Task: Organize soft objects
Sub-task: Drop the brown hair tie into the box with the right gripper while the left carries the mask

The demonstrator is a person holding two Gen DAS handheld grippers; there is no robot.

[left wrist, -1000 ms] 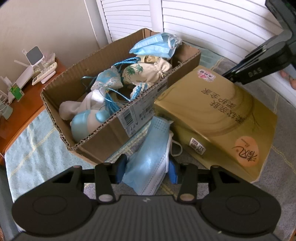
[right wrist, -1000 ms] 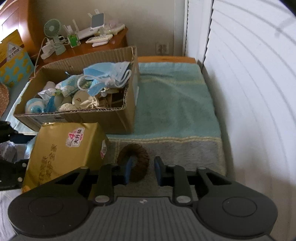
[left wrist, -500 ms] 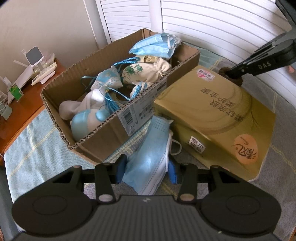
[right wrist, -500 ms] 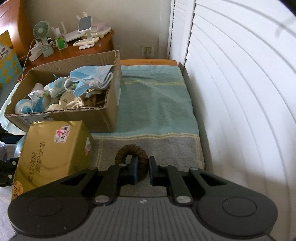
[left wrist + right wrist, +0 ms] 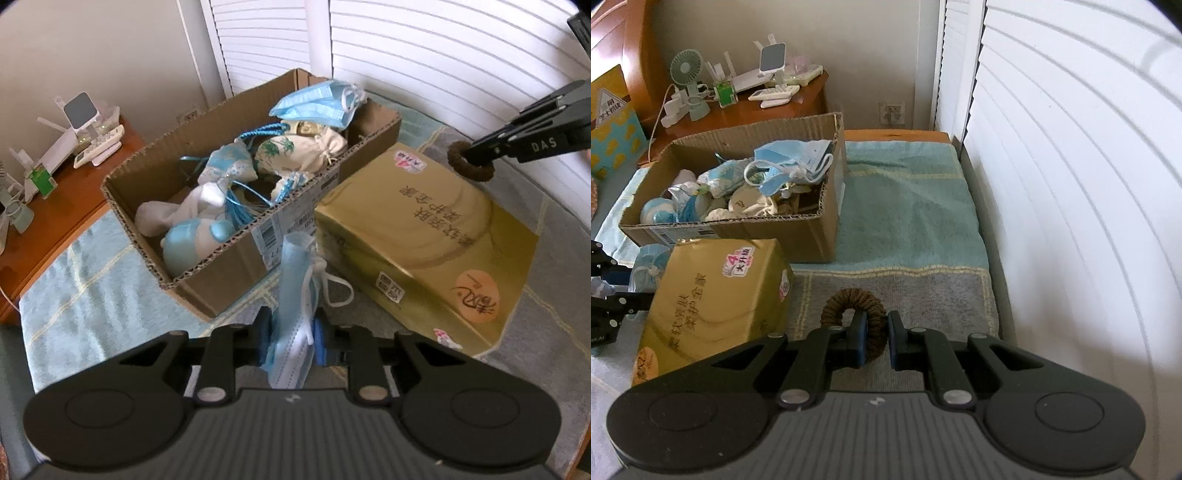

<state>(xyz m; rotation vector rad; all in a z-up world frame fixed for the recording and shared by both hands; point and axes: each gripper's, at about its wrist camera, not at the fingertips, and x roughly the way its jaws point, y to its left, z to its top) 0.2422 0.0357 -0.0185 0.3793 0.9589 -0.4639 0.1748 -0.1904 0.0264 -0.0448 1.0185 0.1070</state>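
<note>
A: Blue face mask (image 5: 295, 280) pinched upright at lower centre of the left view, clamped between the left gripper (image 5: 291, 338) pads, ear loops dangling.

B: Brown hair scrunchie (image 5: 855, 314) at lower centre of the right view, squeezed tight in the right gripper (image 5: 877, 341), apparently lifted just clear of the grey-green blanket (image 5: 912, 221).

A: Looks like the pick-up step, done on both sides. Cardboard box (image 5: 221, 280) up and left of the mask, already stuffed with pouches and another mask.

B: Gold tissue pack (image 5: 713, 295) sitting between scrunchie and box. Next up, probably: carry over the rim, then release inside. Needs height to clear the pack and the box wall.
</note>
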